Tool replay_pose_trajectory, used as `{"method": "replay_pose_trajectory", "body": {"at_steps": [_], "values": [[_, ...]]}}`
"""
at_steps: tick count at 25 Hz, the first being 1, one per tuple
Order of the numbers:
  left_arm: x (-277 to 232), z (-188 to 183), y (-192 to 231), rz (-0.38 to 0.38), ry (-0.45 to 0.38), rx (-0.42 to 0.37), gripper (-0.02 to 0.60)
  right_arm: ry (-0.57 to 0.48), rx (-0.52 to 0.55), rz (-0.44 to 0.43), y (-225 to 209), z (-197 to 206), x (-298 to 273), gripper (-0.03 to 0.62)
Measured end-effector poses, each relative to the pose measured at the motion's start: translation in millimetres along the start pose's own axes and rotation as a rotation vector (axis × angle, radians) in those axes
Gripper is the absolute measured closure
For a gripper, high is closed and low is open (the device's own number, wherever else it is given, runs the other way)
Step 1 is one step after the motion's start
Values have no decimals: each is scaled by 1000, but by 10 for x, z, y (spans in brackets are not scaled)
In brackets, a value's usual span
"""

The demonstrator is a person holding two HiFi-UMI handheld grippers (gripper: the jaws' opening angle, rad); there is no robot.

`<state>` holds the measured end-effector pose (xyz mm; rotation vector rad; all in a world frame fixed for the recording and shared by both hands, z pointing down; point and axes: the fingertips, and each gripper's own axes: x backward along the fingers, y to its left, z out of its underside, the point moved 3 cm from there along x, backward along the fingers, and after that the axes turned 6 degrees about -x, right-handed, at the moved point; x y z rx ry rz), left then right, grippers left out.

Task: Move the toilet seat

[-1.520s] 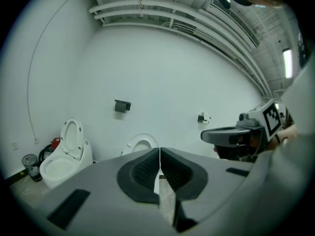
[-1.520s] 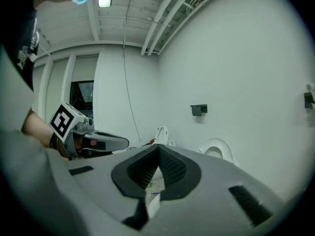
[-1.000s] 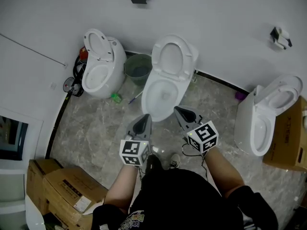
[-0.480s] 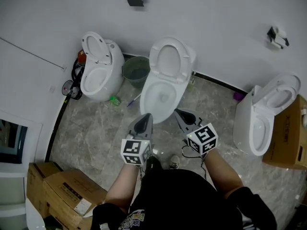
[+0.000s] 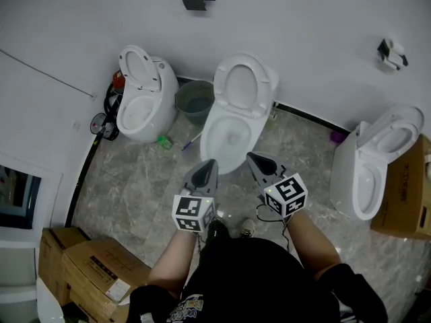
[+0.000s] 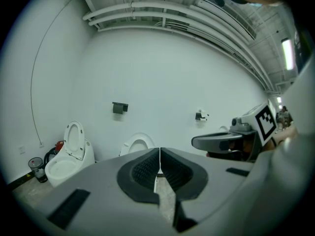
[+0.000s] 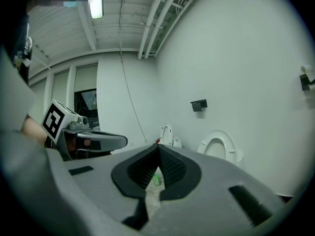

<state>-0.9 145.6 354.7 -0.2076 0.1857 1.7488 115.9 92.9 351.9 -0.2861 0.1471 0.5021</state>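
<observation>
A white toilet (image 5: 232,130) stands against the wall straight ahead of me, its seat (image 5: 242,84) raised upright against the back. In the left gripper view the seat (image 6: 138,143) peeks over the jaws; in the right gripper view the same seat (image 7: 220,147) shows at the right. My left gripper (image 5: 210,163) is shut and empty, its tips just short of the bowl's front rim. My right gripper (image 5: 250,156) is also shut and empty, beside the bowl's front right.
A second toilet (image 5: 140,96) stands at the left, a third (image 5: 374,163) at the right, both with seats up. A green bucket (image 5: 194,97) sits between the left two. Cardboard boxes (image 5: 87,268) lie at lower left, another box (image 5: 407,197) at the far right.
Both grippers have stayed shut and nearly still in front of the middle toilet. The head view has shifted slightly.
</observation>
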Motion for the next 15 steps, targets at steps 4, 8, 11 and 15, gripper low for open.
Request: {"method": "replay_pose_trajectory", "body": {"at_steps": [4, 8, 11, 15], "values": [[28, 9, -48, 11, 4, 10, 574, 1, 0, 6, 17, 20, 25, 589], [62, 5, -71, 11, 1, 11, 574, 0, 2, 7, 43, 26, 58, 589], [82, -6, -86, 7, -6, 8, 574, 0, 7, 6, 61, 19, 90, 589], [109, -28, -113, 5, -15, 7, 574, -1, 13, 4, 82, 9, 122, 589]]}}
